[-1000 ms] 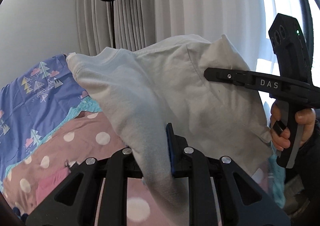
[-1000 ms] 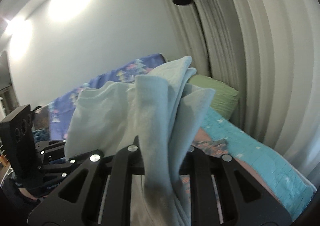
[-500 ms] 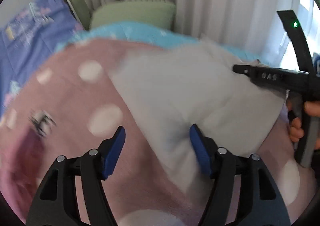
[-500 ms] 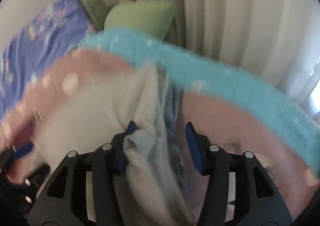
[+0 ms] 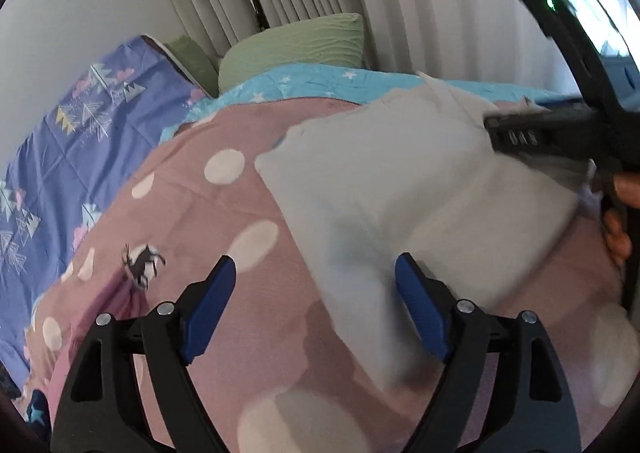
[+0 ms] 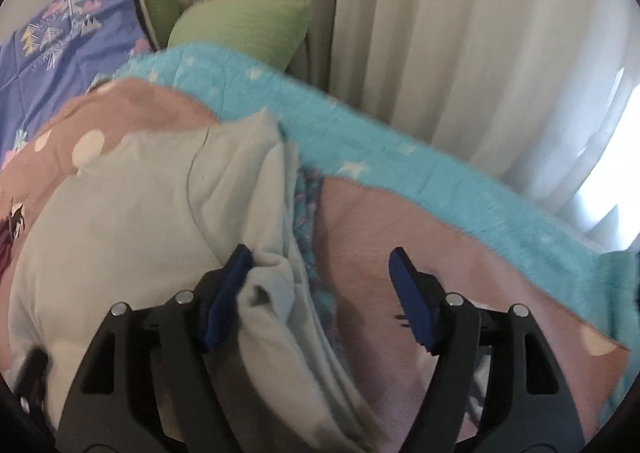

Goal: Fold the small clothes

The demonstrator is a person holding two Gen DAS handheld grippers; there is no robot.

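One garment: a pale, whitish small top (image 5: 400, 189) is laid on the pink polka-dot blanket (image 5: 192, 253) of the bed, right of the blanket's middle in the left wrist view.
Progress: the garment is judged at least partly folded; stacked layers are seen along its right edge in the right wrist view. Fold count cannot be told.
Left to do: any final fold and squaring up, judged only; other clothes to fold are not seen.
Left tongs (image 5: 316, 293): spread wide, nothing gripped; the garment's near-left corner lies between the blue pads (image 5: 420, 309), not pinched.
Right tongs (image 6: 320, 293): spread wide, nothing gripped; the left pad sits against the bunched near edge of the garment.
Garment look: soft knit, a curved seam across the top layer, the near edge rumpled, motion blur at its edges. A patterned blue-purple fabric (image 6: 306, 205) shows at its right edge; inner layer or a separate piece cannot be told.
Surroundings: teal star quilt (image 6: 400, 157) and green pillow (image 5: 296, 45) beyond the garment, curtains (image 6: 460, 33) behind.
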